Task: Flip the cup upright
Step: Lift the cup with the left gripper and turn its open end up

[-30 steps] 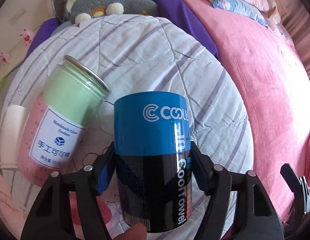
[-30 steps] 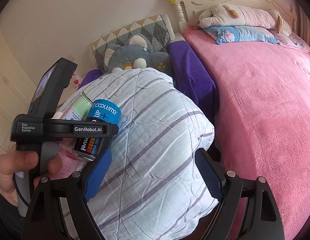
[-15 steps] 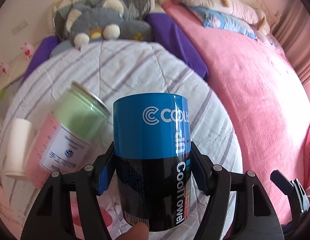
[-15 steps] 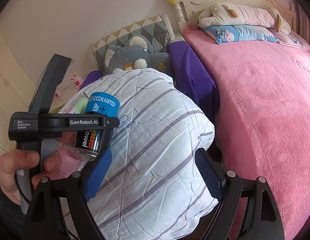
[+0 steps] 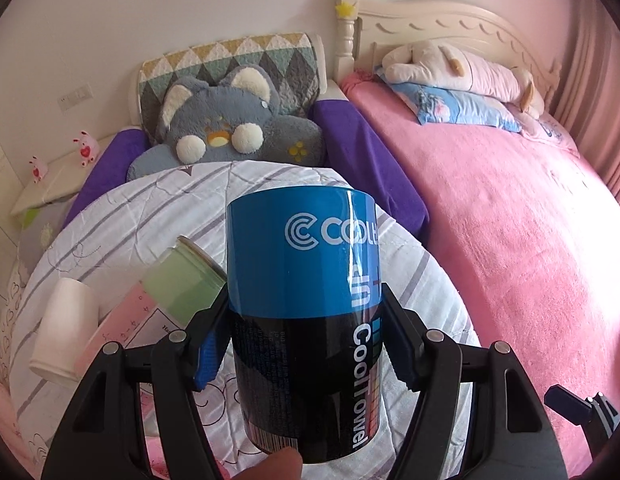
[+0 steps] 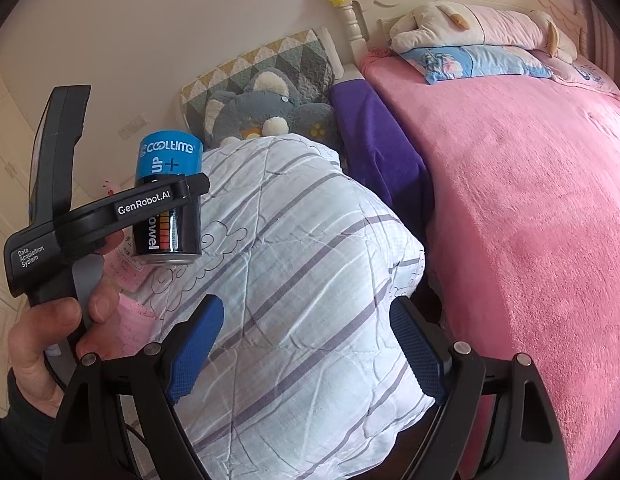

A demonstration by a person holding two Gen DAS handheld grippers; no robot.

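The cup is a blue and black "Cooltime CoolTowel" can (image 5: 305, 320). My left gripper (image 5: 303, 332) is shut on its sides and holds it upright in the air above the striped quilt (image 5: 121, 224). In the right wrist view the can (image 6: 168, 196) hangs at the left in the left gripper (image 6: 165, 200), its metal base down, clear of the quilt (image 6: 301, 280). My right gripper (image 6: 305, 344) is open and empty over the quilt, to the right of the can.
A green and pink jar (image 5: 165, 296) and a white paper cup (image 5: 65, 328) lie on their sides on the quilt at the left. A grey plush (image 5: 229, 136) lies behind. A pink bed (image 5: 510, 240) is to the right.
My left gripper has lifted and tilted the can up from the quilt to upright. The jar and paper cup now sit lower in view. The right gripper has not moved.
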